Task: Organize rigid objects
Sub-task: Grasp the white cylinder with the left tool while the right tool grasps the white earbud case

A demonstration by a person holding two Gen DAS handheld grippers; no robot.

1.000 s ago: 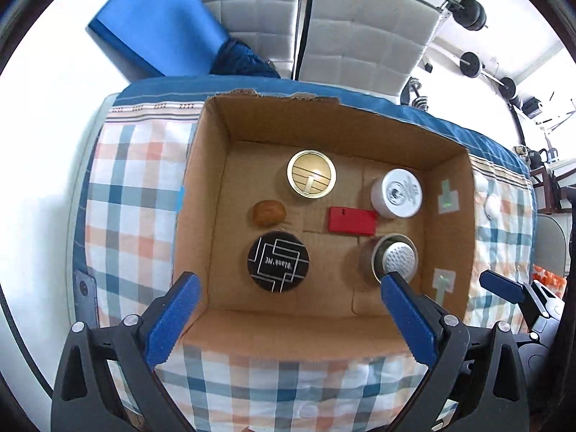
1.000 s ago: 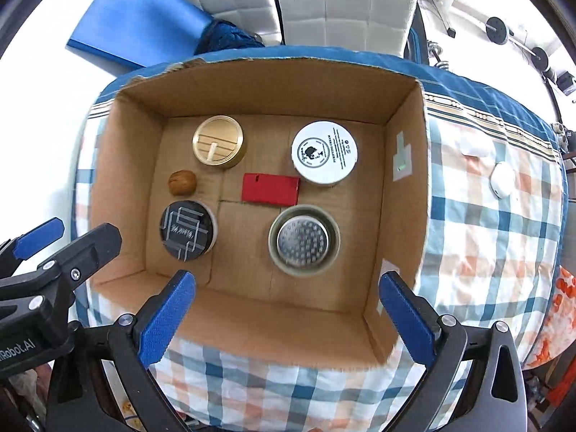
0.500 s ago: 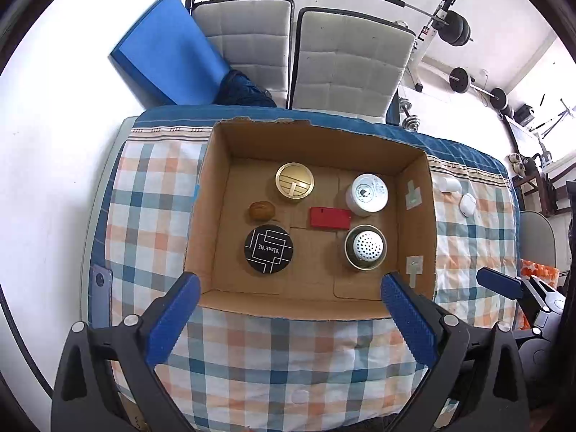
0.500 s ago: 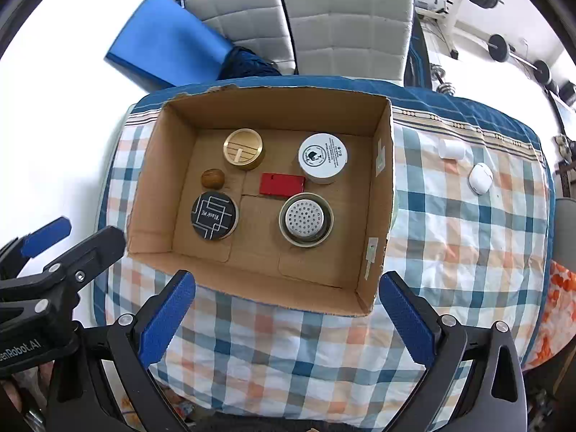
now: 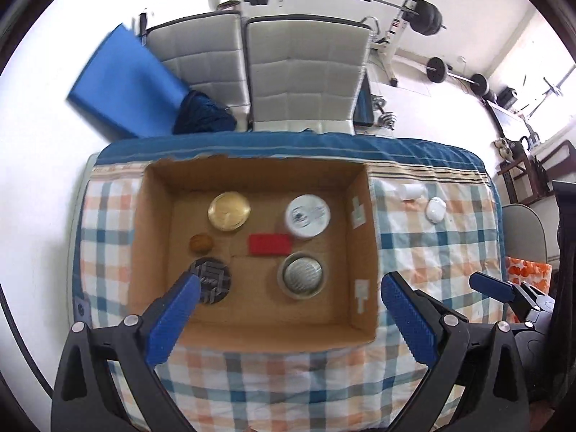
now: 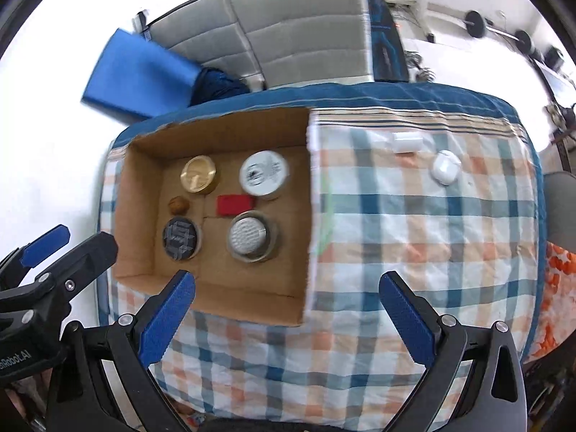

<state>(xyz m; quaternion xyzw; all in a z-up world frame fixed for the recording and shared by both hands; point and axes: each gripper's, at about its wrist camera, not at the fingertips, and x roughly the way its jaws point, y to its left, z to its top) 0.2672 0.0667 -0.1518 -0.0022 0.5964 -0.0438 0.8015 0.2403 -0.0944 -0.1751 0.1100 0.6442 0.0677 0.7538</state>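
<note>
Covering the table, 1 plaid cloth (image 6: 414, 223) lies bare right of 1 cardboard box (image 5: 363, 252). Inside sit 4 round tins (image 5: 229, 211), 1 red block (image 5: 269, 244) and 1 walnut (image 5: 201, 242), while 2 white cases (image 6: 446, 167) rest outside. Left gripper (image 5: 288, 307) and right gripper (image 6: 284, 306) hover, jaws wide, empty.

The checked tablecloth (image 6: 414, 237) carries a cardboard box (image 6: 140, 216) (open-topped), white case (image 6: 446, 168) and white tube (image 6: 407, 142).
</note>
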